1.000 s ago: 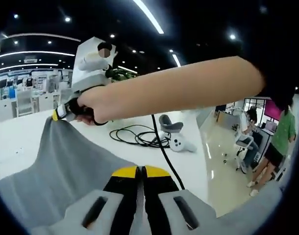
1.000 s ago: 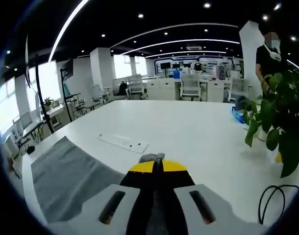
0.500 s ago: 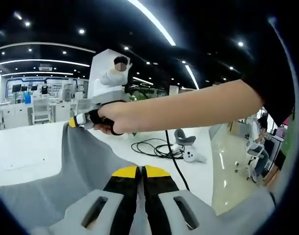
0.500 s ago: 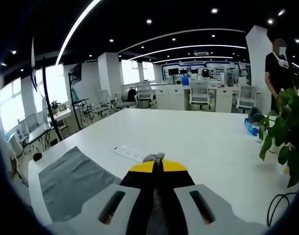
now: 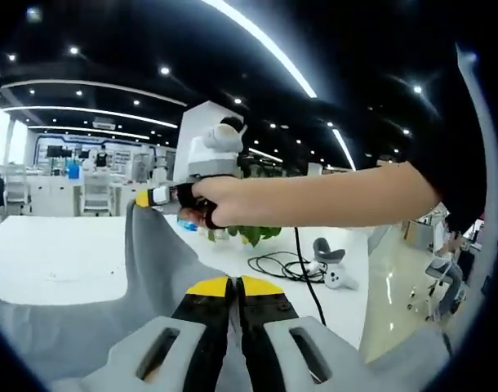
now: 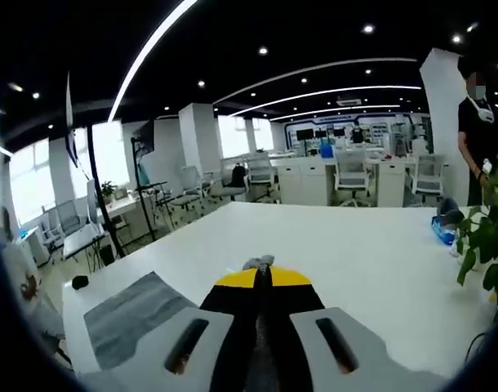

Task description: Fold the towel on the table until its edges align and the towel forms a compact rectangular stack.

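Pretty typical open office here. There's a black cable (image 5: 275, 265) coiled loosely on the white tabletop (image 5: 53, 261), with a white controller (image 5: 337, 278) lying just beside it. A leafy green plant (image 5: 247, 234) sits farther back near the cable. In the right gripper view, office chairs (image 6: 349, 173) line up at desks behind the table, and a person in black (image 6: 480, 135) stands by another plant (image 6: 482, 245).

We lose the grey cloth towel (image 5: 143, 286) at the left gripper view's lower edge. In the right gripper view its pinched corner (image 6: 258, 263) barely shows, and a green leafy plant (image 6: 482, 245) is cut off.
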